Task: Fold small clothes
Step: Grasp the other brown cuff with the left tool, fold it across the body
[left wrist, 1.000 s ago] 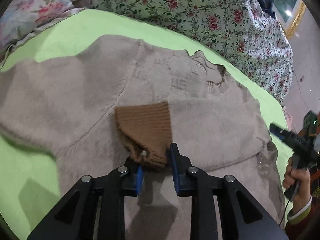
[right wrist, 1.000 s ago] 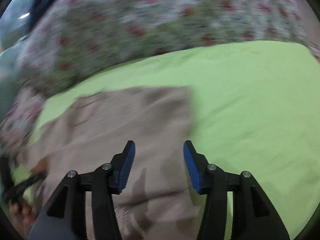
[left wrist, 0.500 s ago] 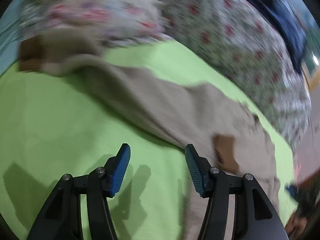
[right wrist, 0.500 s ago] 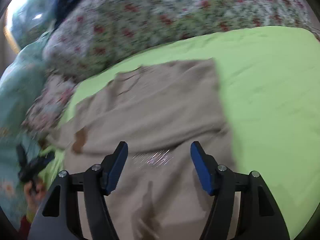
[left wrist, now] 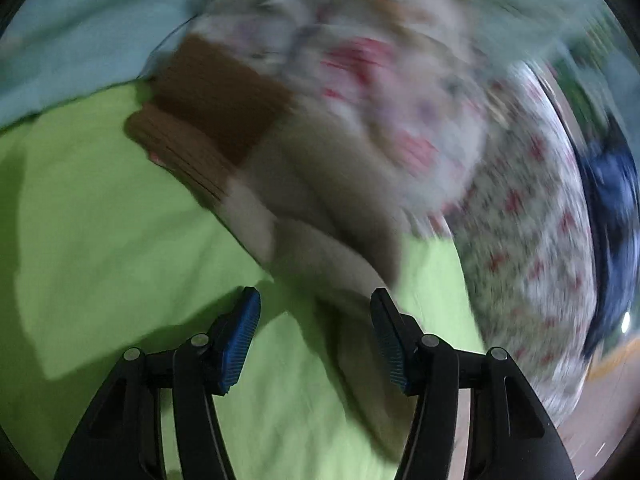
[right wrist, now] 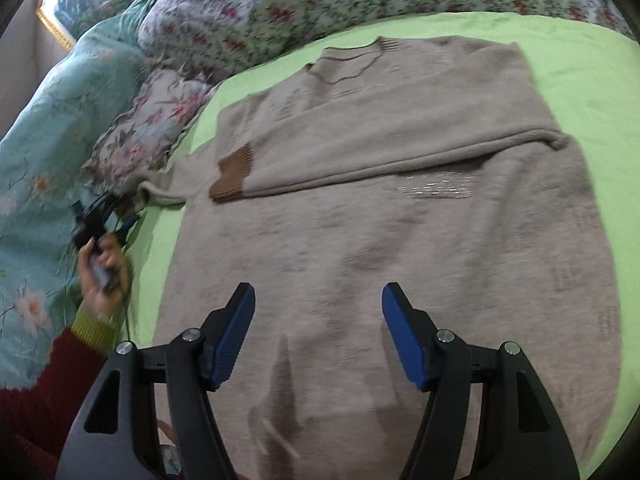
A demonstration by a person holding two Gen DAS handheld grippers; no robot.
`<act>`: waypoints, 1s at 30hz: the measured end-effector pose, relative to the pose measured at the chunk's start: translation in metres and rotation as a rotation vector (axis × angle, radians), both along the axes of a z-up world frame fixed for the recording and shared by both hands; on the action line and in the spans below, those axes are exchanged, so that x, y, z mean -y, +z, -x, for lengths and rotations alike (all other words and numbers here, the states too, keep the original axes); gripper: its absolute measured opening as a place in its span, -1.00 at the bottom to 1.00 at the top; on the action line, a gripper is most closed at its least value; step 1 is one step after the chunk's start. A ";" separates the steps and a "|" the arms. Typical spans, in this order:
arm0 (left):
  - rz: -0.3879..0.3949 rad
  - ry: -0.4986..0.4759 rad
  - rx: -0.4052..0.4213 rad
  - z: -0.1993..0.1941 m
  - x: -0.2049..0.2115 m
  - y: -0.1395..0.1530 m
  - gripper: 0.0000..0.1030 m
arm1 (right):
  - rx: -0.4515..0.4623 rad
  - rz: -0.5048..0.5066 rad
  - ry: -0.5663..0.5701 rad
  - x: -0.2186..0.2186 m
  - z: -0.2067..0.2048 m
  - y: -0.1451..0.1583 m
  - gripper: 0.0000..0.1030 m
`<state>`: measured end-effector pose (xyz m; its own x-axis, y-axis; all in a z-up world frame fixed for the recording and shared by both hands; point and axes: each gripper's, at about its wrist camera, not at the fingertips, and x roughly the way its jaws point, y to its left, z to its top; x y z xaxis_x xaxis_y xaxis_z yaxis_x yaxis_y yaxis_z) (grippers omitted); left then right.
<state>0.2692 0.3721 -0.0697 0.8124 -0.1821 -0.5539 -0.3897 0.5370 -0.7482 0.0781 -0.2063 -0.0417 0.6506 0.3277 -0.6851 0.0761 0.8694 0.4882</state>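
1. The beige sweater (right wrist: 400, 208) lies flat on the green sheet (right wrist: 580, 52), filling most of the right wrist view, neckline toward 12 o'clock.
2. One sleeve is folded across the chest; its brown cuff (right wrist: 234, 174) rests on the body at about 10 o'clock from the view's centre.
3. The right gripper (right wrist: 318, 312) hovers over the sweater's lower part, jaws spread wide with nothing between them.
4. The left gripper (left wrist: 314, 320) also stands wide and empty, above green sheet and a strip of beige sleeve (left wrist: 320, 240); this view is blurred.
5. In the left wrist view the other sleeve runs toward 11 o'clock, ending in a brown cuff (left wrist: 212, 108) beside the floral bedding (left wrist: 520, 220).
6. At 9 o'clock in the right wrist view, the person's left hand (right wrist: 102, 264) grips the left gripper's handle near the sweater's edge.
7. Floral pillows (right wrist: 240, 12) and a teal quilt (right wrist: 48, 120) lie from 9 to 12 o'clock.
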 end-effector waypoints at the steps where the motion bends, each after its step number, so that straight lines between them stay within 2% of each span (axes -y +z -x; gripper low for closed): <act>1: 0.033 0.029 0.004 -0.003 -0.010 -0.006 0.06 | 0.001 -0.001 0.007 -0.004 -0.001 0.002 0.30; 2: 0.055 0.057 0.011 -0.005 -0.019 -0.009 -0.06 | 0.001 -0.007 0.014 -0.007 -0.002 0.003 0.30; 4: 0.051 0.082 0.006 -0.011 -0.030 -0.010 -0.19 | -0.007 -0.021 0.023 -0.009 -0.002 0.003 0.30; 6: 0.014 0.097 -0.017 -0.017 -0.039 -0.010 -0.51 | -0.015 -0.022 0.023 -0.011 -0.003 0.001 0.30; 7: -0.005 0.100 -0.033 -0.019 -0.044 -0.010 -0.84 | -0.018 -0.023 0.023 -0.011 -0.002 0.000 0.30; 8: -0.013 0.098 -0.046 -0.021 -0.049 -0.011 -0.91 | -0.025 -0.028 0.022 -0.011 -0.003 -0.002 0.30; 10: -0.020 0.101 -0.029 -0.015 -0.052 -0.004 -0.92 | -0.032 -0.036 0.016 -0.010 -0.003 -0.004 0.30; 16: -0.163 0.048 0.099 0.023 -0.022 0.053 -0.93 | -0.019 -0.063 -0.007 -0.005 0.002 -0.004 0.30; 19: -0.246 -0.037 0.166 0.035 0.013 0.089 -0.93 | -0.009 -0.071 -0.012 -0.003 0.005 -0.004 0.30; 22: -0.307 -0.172 0.243 0.030 0.072 0.127 -0.93 | 0.004 -0.098 -0.027 0.003 0.010 -0.004 0.30; 23: -0.333 -0.247 0.274 0.027 0.099 0.141 -0.93 | 0.007 -0.106 -0.037 0.006 0.012 -0.004 0.30; 25: -0.375 -0.354 0.304 0.022 0.143 0.155 -0.93 | 0.018 -0.116 -0.054 0.012 0.017 -0.003 0.30; 26: -0.395 -0.438 0.321 0.018 0.176 0.162 -0.93 | 0.025 -0.118 -0.067 0.018 0.021 -0.002 0.30; 30: -0.429 -0.651 0.337 0.017 0.274 0.162 -0.93 | 0.043 -0.127 -0.124 0.040 0.034 0.001 0.30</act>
